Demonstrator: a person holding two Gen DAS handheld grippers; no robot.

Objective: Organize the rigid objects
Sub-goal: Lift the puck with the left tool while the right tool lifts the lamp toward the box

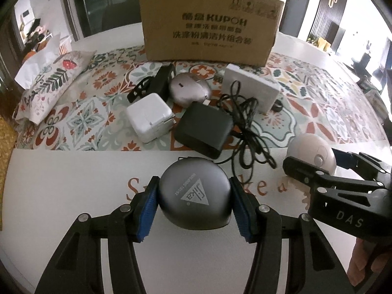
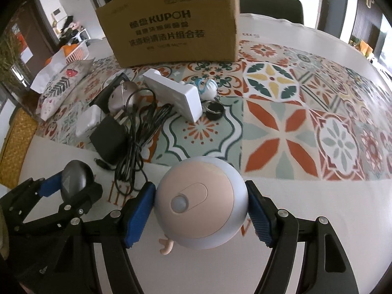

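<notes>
Your left gripper [image 1: 194, 202] clamps the grey puck [image 1: 194, 193], your right gripper [image 2: 201, 208] the pink-faced sensor [image 2: 202, 203], both nearer you than the cardboard box [image 1: 210, 24] on the patterned tablecloth [image 2: 281, 127].

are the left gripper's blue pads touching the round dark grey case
Touching. The left wrist view shows the left gripper with both blue pads pressed against the sides of the round dark grey case, no gap.

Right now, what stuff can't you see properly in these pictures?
- Inside of the box: both views show only its outer wall, and the top edge cuts it off.
- Ring: in the left view the white block hides most of it.
- Blue toy: missing from the left view; the white block covers part in the right view.
- Black holder: partly behind the white charger.
</notes>
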